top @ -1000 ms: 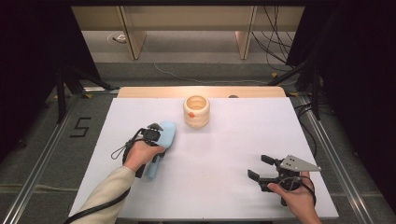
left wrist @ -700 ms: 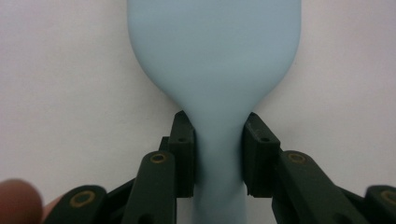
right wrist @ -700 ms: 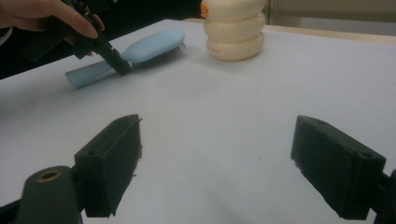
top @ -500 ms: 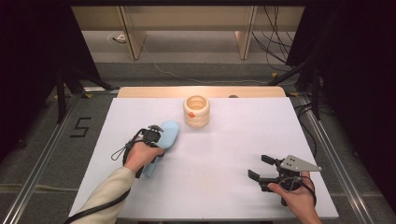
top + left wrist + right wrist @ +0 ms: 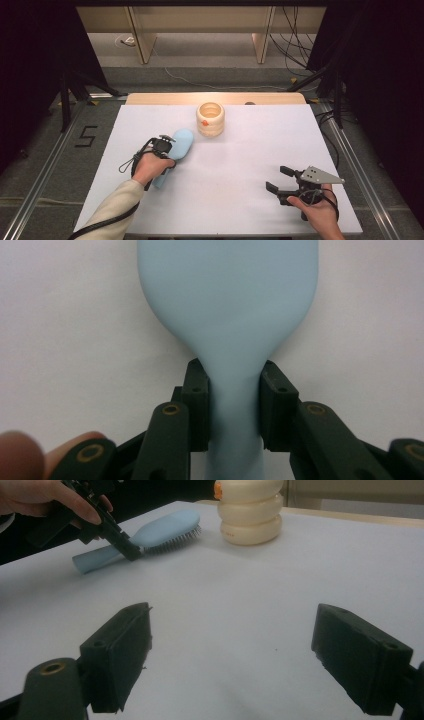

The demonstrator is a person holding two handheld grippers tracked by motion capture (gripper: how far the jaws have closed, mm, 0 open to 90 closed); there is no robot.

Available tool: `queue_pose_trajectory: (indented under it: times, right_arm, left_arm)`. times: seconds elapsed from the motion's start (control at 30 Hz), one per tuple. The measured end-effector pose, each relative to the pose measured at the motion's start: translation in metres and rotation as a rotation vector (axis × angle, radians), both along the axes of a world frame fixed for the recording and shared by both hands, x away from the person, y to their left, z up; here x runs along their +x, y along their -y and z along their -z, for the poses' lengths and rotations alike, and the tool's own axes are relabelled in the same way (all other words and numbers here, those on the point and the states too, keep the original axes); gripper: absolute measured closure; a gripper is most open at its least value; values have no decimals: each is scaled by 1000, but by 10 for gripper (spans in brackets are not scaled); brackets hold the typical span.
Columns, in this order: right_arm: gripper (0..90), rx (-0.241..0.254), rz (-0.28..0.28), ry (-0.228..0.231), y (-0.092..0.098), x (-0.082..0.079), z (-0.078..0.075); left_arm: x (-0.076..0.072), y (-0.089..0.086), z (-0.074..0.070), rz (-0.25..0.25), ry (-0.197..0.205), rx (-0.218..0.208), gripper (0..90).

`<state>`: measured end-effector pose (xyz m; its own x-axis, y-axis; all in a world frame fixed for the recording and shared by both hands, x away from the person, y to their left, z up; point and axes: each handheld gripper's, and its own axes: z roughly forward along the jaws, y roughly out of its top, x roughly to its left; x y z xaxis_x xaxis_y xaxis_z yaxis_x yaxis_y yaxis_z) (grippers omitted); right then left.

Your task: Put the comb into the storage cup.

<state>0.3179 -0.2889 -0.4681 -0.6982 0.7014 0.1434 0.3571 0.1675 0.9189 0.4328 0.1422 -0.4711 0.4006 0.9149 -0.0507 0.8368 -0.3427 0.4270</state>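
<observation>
A pale blue hairbrush (image 5: 182, 141) lies bristles down on the white table (image 5: 250, 150), left of centre, its head toward the far side. My left gripper (image 5: 169, 154) comes down on it from above. In the left gripper view both black pads (image 5: 197, 405) press on the brush's narrow neck (image 5: 234, 385), so the left gripper (image 5: 234, 395) is shut on it. My right gripper (image 5: 277, 178) rests near the table's front right with its jaws open. Nothing is between them in the right gripper view (image 5: 245, 660). From there the hairbrush (image 5: 160, 530) and the left gripper (image 5: 125, 547) show at the upper left.
A cream ribbed container (image 5: 210, 119) with a small orange mark stands at the far middle of the table, just right of the brush head; the same container (image 5: 250, 510) shows in the right gripper view. Bare white surface lies between the two grippers. Dark stands and cables flank the table.
</observation>
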Motion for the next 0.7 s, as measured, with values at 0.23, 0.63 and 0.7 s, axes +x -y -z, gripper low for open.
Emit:
queue_pose_trajectory:
  times: [0.23,0.63,0.7]
  right_arm:
    - [173,0,1,1,0,0,0]
    - [173,3,1,5,1,0,-1]
    - [172,4,1,5,1,0,-1]
  left_arm:
    - [-1,-1,-1,13,30,-6,694]
    - [-7,-3,-5,30,91,-48,695]
    - [-10,-3,-6,41,105,-38,695]
